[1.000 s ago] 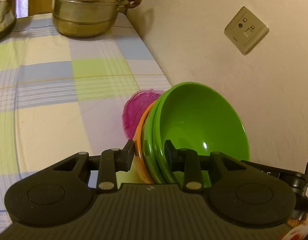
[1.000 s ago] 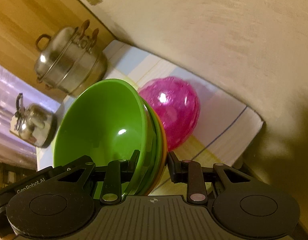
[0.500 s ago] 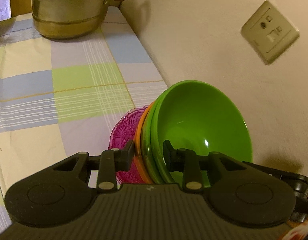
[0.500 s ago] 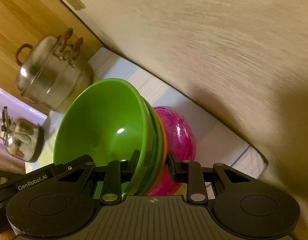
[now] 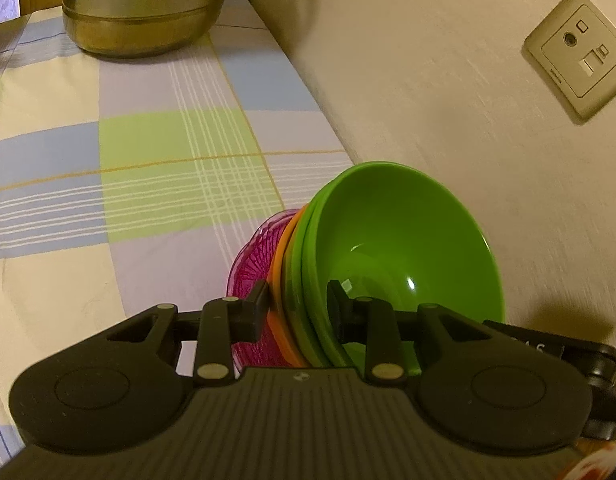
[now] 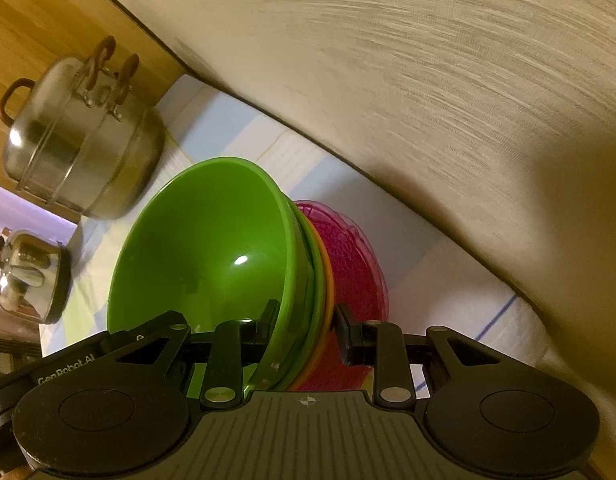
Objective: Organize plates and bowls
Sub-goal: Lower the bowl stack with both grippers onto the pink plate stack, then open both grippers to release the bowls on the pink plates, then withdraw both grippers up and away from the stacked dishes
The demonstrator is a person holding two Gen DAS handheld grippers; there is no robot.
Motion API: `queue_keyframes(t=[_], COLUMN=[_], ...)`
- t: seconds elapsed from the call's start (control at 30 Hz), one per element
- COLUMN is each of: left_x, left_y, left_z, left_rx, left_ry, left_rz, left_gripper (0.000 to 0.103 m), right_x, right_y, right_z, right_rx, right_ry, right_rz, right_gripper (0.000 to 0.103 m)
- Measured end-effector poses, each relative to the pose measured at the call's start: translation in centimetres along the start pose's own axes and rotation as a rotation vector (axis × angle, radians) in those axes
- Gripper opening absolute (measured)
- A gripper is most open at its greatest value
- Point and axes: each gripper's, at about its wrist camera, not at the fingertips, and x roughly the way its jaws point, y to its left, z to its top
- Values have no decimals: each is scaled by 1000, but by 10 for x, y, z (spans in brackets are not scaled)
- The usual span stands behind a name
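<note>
The stack of bowls (image 5: 388, 256) is hanging tilted on its side above the tabletop (image 5: 108, 160), close to the wall (image 5: 408, 80), with a green bowl innermost, another green rim behind it and an orange rim (image 5: 282, 264) outermost. The left gripper (image 5: 296, 312) is pinching the nested rims, one of its fingers (image 5: 256, 312) lying on the orange outside and the other inside the green bowl. The right gripper (image 6: 306, 330) is clamping the opposite side of the same rims, its fingers (image 6: 350, 334) standing one inside the green bowl (image 6: 204, 264) and one outside the orange edge. A pink plate (image 6: 348, 264) is sitting just behind the stack; whether it is touching the stack or resting on the tabletop is not something these views are settling.

The bowls are looking like thin, glossy plastic: probably light and stiff, but slippery, so the nested pieces may be prone to sliding apart if the grip is loosening. The rim seems the sensible place to hold, with both sides gripped evenly.

The undersides of the bowls are hidden by the grippers, the pot (image 5: 144, 4) is cut off at the top in the left view, and the kettle (image 6: 24, 276) is blurred at the edge of the right view
</note>
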Motion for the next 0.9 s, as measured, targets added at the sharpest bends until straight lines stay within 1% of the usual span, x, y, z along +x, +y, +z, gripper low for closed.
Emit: queue_keyframes(t=[0.13,0.23,0.3,0.33,0.37,0.4,0.43,0.53,0.73,0.8,0.9], left_x=[0,-2,-4,-6,-7,-10,-16,-30,-66,-80,-100], left_y=[2,3,3,4,5,5,6,6,9,10,9], left_z=[0,-2,-2,-3,-3,-3,-4,-7,-23,-32,-47], left_rx=[-3,-6,-6,-6,-6,-7,-11,-2,6,8,30], left_ry=[3,-2,-11,-21,-29,-41,-59,-88,-165,-199,-232], left_rz=[-10,-22,-27,-30,-32,-32,-33,-39,-30,-16,24], left_gripper=[28,31,33,35,39,44,46,49,69,80,86], right_x=[0,0,-1,-3,-5,-10,-14,-28,-64,-73,-88], right_y=[2,2,2,2,2,3,4,6,7,8,8], right_z=[2,2,1,0,-2,-4,-5,-9,-31,-39,-56], right_rx=[-1,-3,-4,-8,-15,-25,-31,-40,-49,-47,-62], right_ry=[6,0,-8,-16,-28,-50,-68,-105,-177,-193,-210], right_rz=[-6,-3,7,16,18,19,21,41,73,78,72], right_gripper=[30,31,34,40,51,58,67,71,77,78,79])
